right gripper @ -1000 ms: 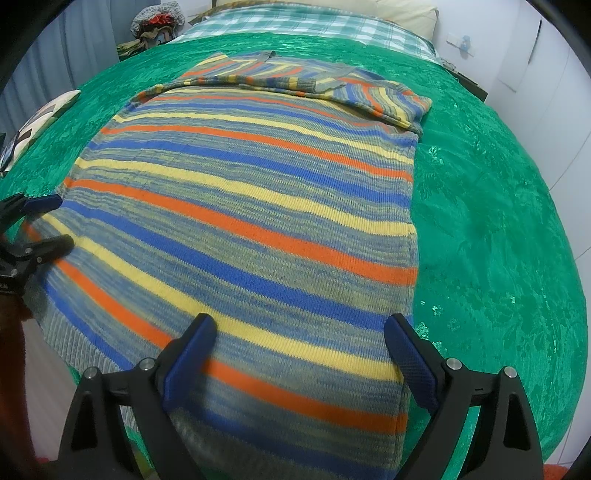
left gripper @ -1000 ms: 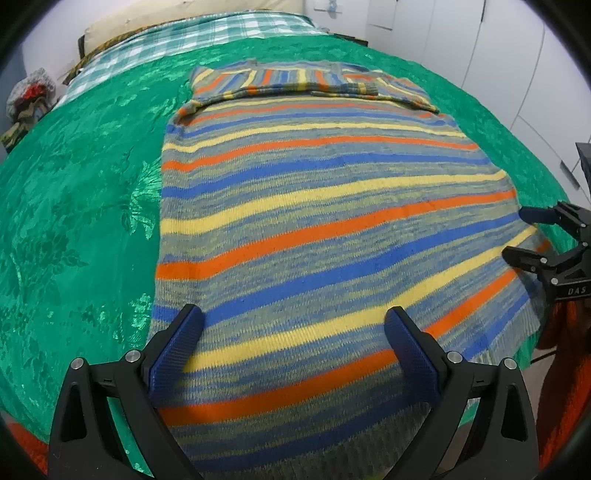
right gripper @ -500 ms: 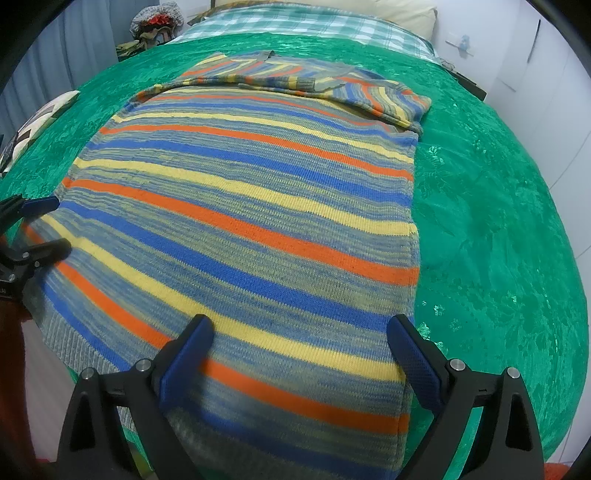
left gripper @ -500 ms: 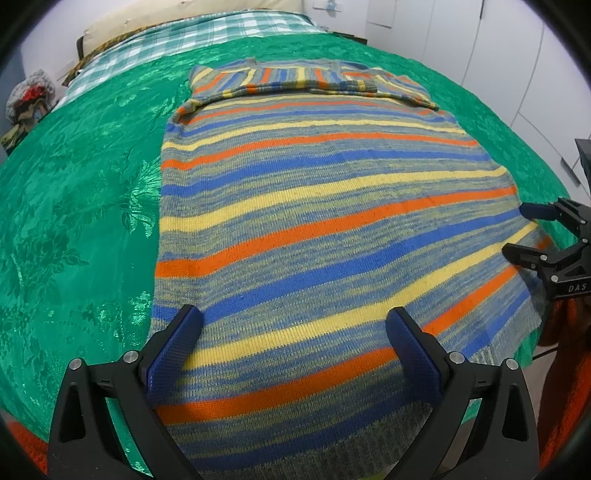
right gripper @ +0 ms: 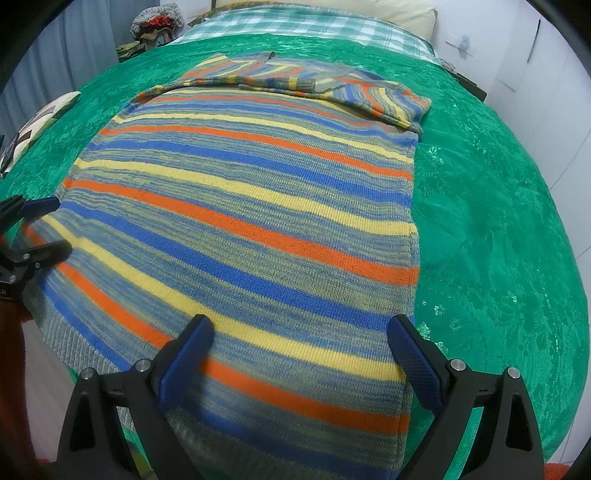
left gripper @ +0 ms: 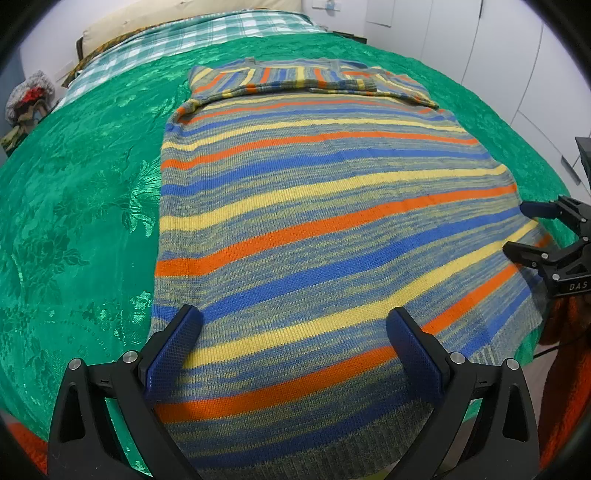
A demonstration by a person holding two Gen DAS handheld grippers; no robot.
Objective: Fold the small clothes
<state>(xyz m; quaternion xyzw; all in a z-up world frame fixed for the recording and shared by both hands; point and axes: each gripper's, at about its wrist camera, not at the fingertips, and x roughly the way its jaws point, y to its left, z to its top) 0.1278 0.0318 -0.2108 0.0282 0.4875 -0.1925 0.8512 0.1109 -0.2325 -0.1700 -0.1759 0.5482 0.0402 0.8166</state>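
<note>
A striped knitted sweater (left gripper: 325,221) lies flat across the green patterned bedspread (left gripper: 74,206) near white wardrobe doors (left gripper: 517,55), unchanged, with left gripper (left gripper: 295,332) and right gripper (right gripper: 299,339) both released above its hem at the bed's near edge.

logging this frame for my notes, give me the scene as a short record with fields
garment: striped sweater, flat, hem toward the tools
sleeves: folded across the chest at the far end
surface: green bedspread
beyond it: checked sheet and pillow at the bed head
left tool: open, over the hem near the sweater's left edge
right tool: open, over the hem near the right edge
grip: neither tool holds cloth
fold stage: sleeves in, body not yet folded
</note>
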